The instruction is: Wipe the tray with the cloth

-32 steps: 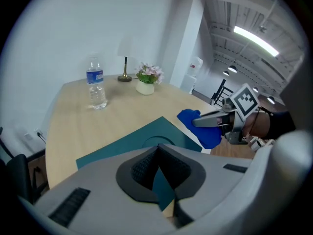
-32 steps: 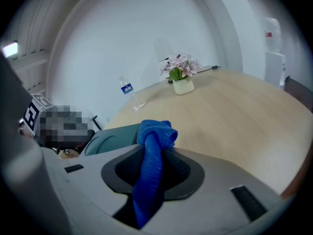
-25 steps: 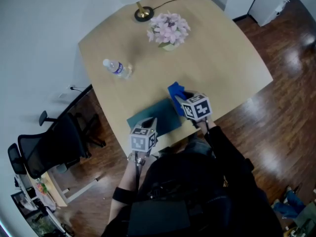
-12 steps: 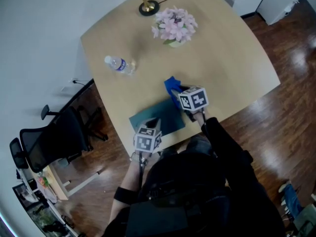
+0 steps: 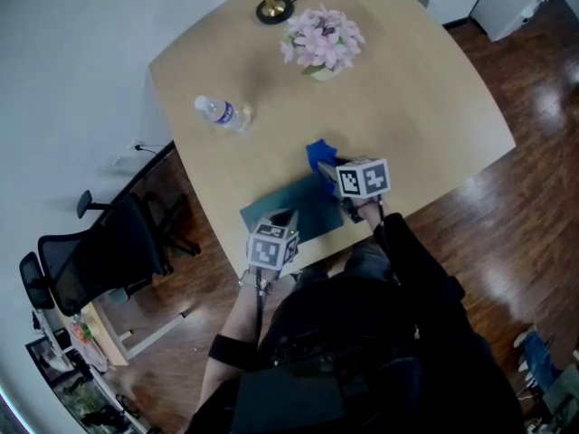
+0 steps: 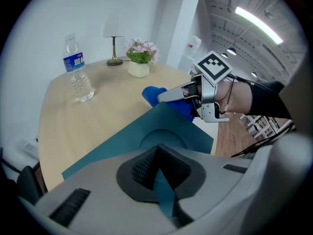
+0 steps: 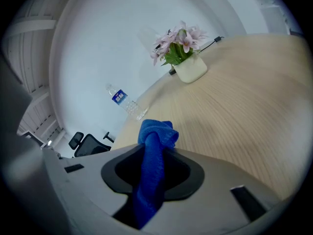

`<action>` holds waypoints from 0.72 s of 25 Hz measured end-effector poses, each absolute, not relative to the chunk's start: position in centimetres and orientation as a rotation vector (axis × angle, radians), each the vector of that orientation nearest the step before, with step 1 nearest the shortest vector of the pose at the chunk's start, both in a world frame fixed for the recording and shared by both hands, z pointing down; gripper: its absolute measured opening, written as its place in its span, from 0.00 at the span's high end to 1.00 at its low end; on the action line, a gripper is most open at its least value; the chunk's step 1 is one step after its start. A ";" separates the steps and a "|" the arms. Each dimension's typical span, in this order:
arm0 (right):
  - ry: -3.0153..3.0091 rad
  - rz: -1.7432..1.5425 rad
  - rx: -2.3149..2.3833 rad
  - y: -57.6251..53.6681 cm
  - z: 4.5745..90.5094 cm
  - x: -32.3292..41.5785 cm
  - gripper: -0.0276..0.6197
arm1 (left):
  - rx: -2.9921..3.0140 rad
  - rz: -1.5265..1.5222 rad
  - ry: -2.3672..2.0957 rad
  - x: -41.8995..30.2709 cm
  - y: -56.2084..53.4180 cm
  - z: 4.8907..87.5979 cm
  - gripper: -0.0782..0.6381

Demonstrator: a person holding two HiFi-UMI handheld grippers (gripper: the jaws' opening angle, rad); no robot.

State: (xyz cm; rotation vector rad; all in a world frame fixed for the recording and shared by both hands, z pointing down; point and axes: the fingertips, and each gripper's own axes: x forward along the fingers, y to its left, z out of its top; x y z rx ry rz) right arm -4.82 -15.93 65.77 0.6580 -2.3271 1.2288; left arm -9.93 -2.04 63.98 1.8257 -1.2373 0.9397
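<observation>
A: Where is the tray (image 5: 294,213) now?

B: It lies flat on the worktop (image 5: 416,107), close to the edge nearest to us. Our left tongs (image 6: 159,173) are closed on its near rim, and a thin teal strip of it sits between the jaws.

A: And the cloth (image 7: 155,136)?

B: The blue cloth is pinched in our right tongs (image 7: 151,175). They are closed on it about halfway, and a bunch of cloth stands out past the tips. It is at the far right corner of the tray. We cannot tell if it touches the surface.

A: So how do we wipe well?

B: We think we should lower the tongs until the soft bunch presses on the tray, and not the hard tips. Then we draw it across in long strokes that overlap, also over the round hollow in the middle. The left tongs should hold the rim firmly, because such a thin tray will probably slide or lift under the push.

A: Is anything in the way?

B: No. The water bottle (image 5: 220,114) and the flowers (image 5: 324,42) stand well apart from the tray, farther along the worktop.
</observation>
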 end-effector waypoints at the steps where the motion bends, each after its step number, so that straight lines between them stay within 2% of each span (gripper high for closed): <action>1: -2.327 1.230 0.662 -15.7 65.8 -4.5 0.80 | 1.829 0.942 -1.236 -10.0 -2.1 64.0 0.89; 18: -2.203 1.284 0.594 -2.8 67.3 3.5 0.80 | 1.859 0.954 -1.203 -10.1 -2.0 64.0 0.89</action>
